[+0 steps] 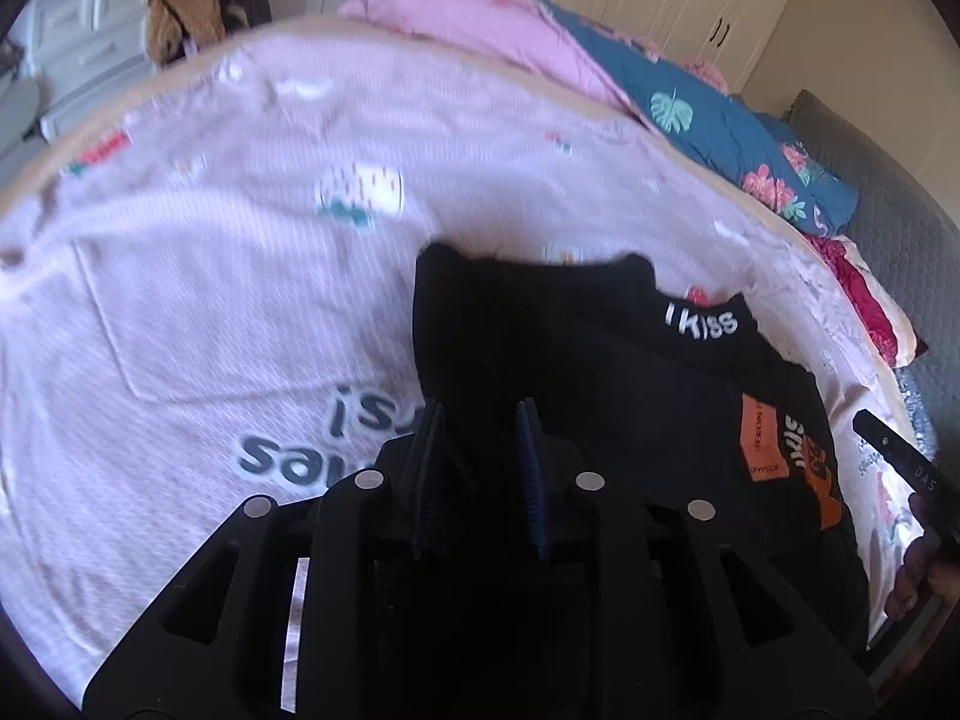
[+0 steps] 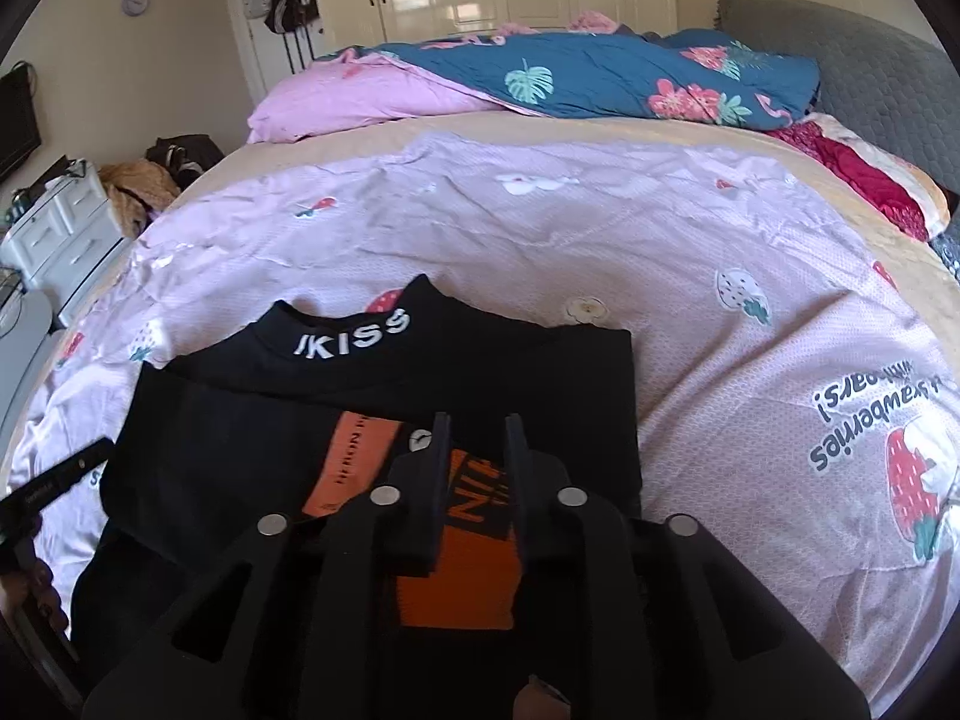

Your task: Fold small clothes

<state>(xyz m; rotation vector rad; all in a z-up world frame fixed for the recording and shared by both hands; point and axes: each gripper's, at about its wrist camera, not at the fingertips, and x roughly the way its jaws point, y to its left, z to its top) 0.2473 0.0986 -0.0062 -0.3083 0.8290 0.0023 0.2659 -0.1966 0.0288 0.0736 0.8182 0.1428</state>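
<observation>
In the left wrist view, the left tongs (image 1: 480,420) sit at lower centre of the frame, jaws narrowly parted, with black cloth rising between them. The garment's left flap looks lifted there, so I judge it pinched, though dark fabric against dark jaws makes the contact hard to confirm. The black top (image 1: 630,372) lies on the pink strawberry-print sheet (image 1: 210,240) of the bed, filling the lower right of that frame, its collar lettered in white toward the upper right. At the far right edge the other handheld tool and a hand (image 1: 918,570) show.

In the right wrist view, the same black top (image 2: 240,420) spreads across the lower left and centre, collar pointing up the frame, orange print patch below it. The right tongs (image 2: 477,423) at lower centre stand slightly apart above the orange print; nothing appears caught between them.

The top looks light, limp knit: it will sag and crease wherever unsupported, and won't slide much on the cotton sheet. Best taken at a hem corner or side seam, pinching both layers, then carried over low.
</observation>
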